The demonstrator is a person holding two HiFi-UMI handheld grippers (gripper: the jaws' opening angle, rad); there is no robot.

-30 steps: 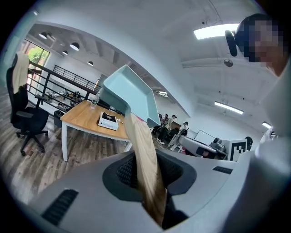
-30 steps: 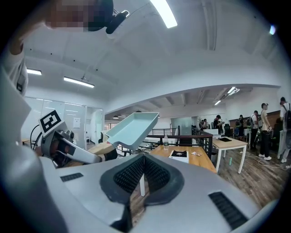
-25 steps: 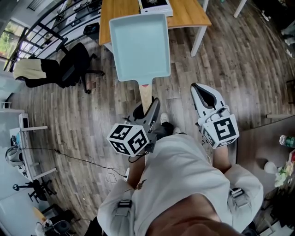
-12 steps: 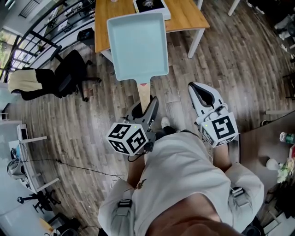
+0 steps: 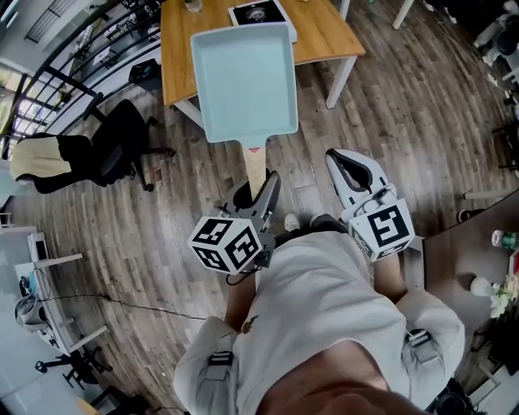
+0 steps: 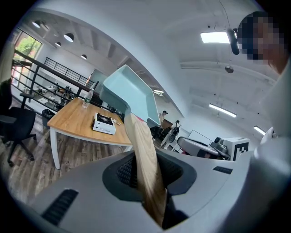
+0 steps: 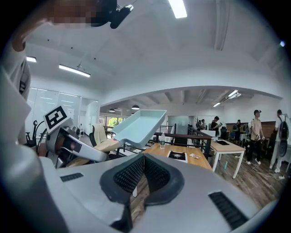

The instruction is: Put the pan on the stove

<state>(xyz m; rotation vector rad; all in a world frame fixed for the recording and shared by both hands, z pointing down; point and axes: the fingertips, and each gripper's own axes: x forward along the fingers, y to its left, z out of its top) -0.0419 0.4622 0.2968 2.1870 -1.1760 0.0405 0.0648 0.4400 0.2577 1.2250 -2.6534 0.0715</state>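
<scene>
A light-blue rectangular pan (image 5: 243, 81) with a wooden handle (image 5: 255, 166) is carried level above the floor. My left gripper (image 5: 266, 180) is shut on that handle; in the left gripper view the handle (image 6: 143, 154) runs up between the pads to the pan (image 6: 129, 93). A small white portable stove (image 5: 259, 12) sits on a wooden table (image 5: 324, 36) just beyond the pan, also visible as the stove (image 6: 104, 124) and the stove (image 7: 177, 156). My right gripper (image 5: 340, 160) hangs to the right of the handle, shut and empty, as the right gripper (image 7: 143, 164) shows, with the pan (image 7: 141, 125) to its left.
A black office chair (image 5: 122, 134) draped with a yellow cloth stands left of the table over wood flooring (image 5: 422, 121). A bottle (image 7: 162, 140) stands on the table's far end. People (image 7: 257, 132) stand at other desks farther back. White desks lie at the left edge.
The table and stove have slid further into the head view from the top, so I have come closer to them. The pan stays in the left gripper; the right gripper stays alongside.
</scene>
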